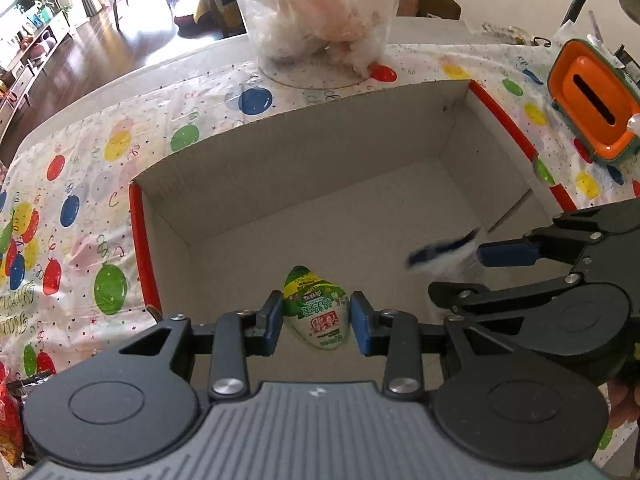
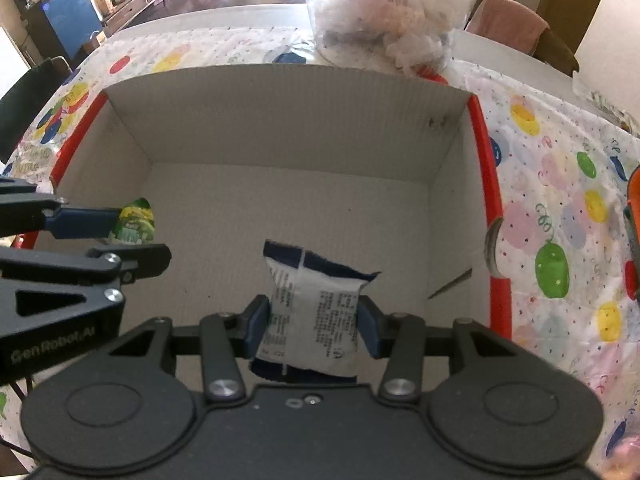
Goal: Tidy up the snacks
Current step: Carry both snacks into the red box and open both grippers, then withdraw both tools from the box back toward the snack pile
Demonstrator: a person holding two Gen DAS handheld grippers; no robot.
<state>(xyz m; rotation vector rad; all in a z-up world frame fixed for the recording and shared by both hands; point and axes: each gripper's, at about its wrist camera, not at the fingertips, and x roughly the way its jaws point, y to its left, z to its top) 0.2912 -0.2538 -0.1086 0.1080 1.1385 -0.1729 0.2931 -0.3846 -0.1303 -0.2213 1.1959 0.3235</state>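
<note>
Between the blue pads of the left claw (image 1: 317,317) sits a green-and-white snack pouch (image 1: 316,312), pinched on both sides, claw closed down to the pouch's width. Pouch hangs over the inside of the cardboard box (image 1: 304,152), near its front-left corner. To that claw's right, the right claw (image 2: 315,321) grips a white-and-navy snack packet (image 2: 312,312) the same way, pads pressed against both sides, also above the box floor. Box: pale interior, red outer edges, sits on the counter (image 1: 104,92) over a balloon-print cloth (image 1: 80,200). Beyond the box's far wall, a clear plastic tub (image 1: 316,20) with white wrapped contents. Far right of left claw: orange and green container (image 1: 592,104) with a slot on top.
</note>
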